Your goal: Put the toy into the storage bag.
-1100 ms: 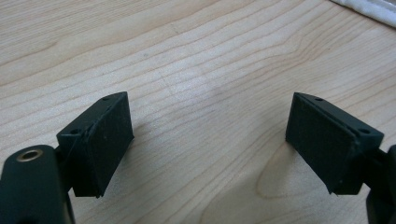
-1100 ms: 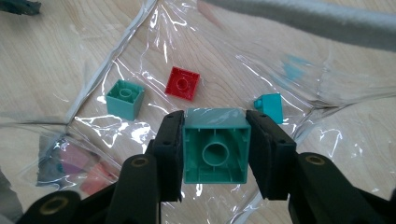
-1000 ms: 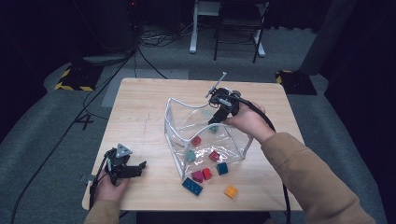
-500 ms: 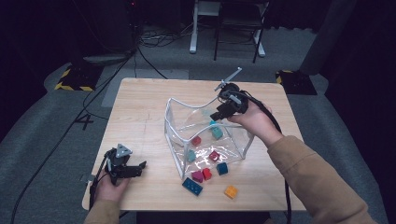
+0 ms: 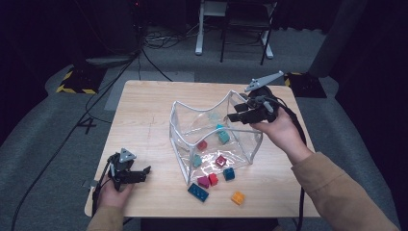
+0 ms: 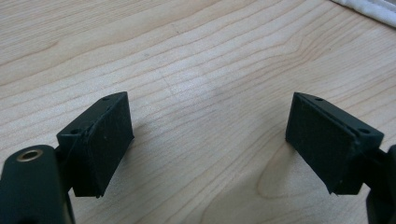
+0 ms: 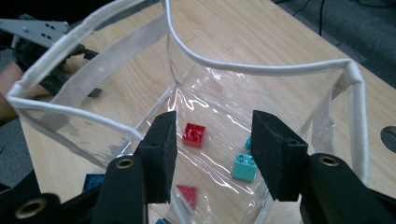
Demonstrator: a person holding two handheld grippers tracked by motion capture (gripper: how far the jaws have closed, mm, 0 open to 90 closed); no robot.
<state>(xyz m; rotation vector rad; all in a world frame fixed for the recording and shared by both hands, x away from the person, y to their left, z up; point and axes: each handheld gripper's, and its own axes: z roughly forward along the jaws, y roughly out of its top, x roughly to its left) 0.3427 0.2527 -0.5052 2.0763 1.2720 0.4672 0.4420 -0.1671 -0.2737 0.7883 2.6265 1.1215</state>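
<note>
Clear plastic bag (image 5: pixel 211 132) upright, mouth facing up, right tool (image 5: pixel 234 117) parted above rim, left tool (image 5: pixel 146 171) wide

The left gripper (image 5: pixel 129 172) sits low at the person's near left, jaws spread wide. The right gripper (image 5: pixel 240 113) is raised on an outstretched forearm, jaws parted.

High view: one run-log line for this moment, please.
right gripper: open, above bag rim | left gripper: open, on table | bricks: some in bag, some outside near orange brick
</note>
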